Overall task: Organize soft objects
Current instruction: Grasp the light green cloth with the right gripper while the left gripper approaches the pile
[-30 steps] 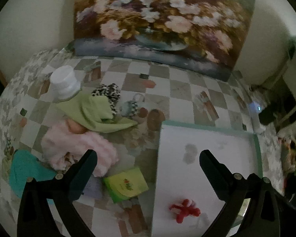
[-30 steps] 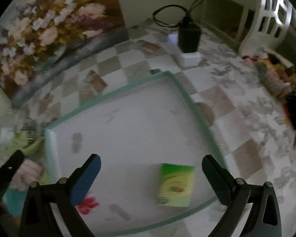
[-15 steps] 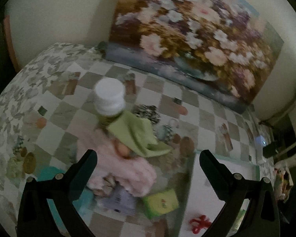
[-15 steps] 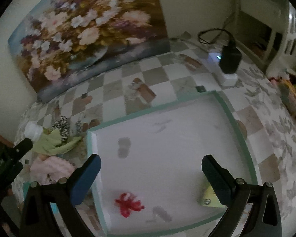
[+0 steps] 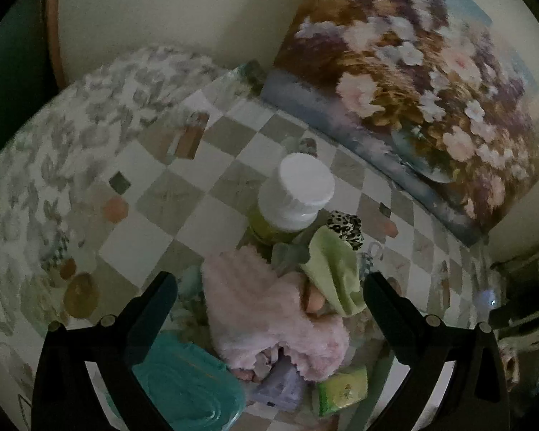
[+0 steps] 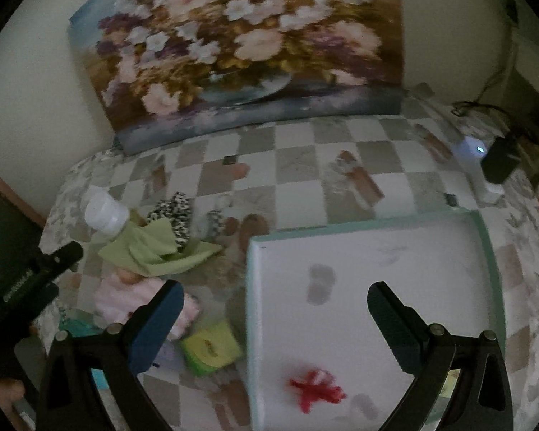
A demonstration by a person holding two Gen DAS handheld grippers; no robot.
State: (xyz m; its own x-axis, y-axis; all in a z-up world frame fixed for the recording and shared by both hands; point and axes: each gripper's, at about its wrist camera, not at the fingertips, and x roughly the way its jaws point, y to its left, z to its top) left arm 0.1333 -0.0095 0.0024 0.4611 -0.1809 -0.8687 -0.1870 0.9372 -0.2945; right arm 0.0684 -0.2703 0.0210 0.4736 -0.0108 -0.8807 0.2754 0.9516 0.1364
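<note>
left wrist view close above pink fluffy cloth [image 5: 269, 309], right wrist view higher, both share it

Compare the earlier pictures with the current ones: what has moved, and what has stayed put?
The left gripper swung left from the tray to the pile, now over the pink fluffy cloth. The right gripper drew back from the tray. Both stayed open and empty. The red toy and the pile stayed put.
</note>
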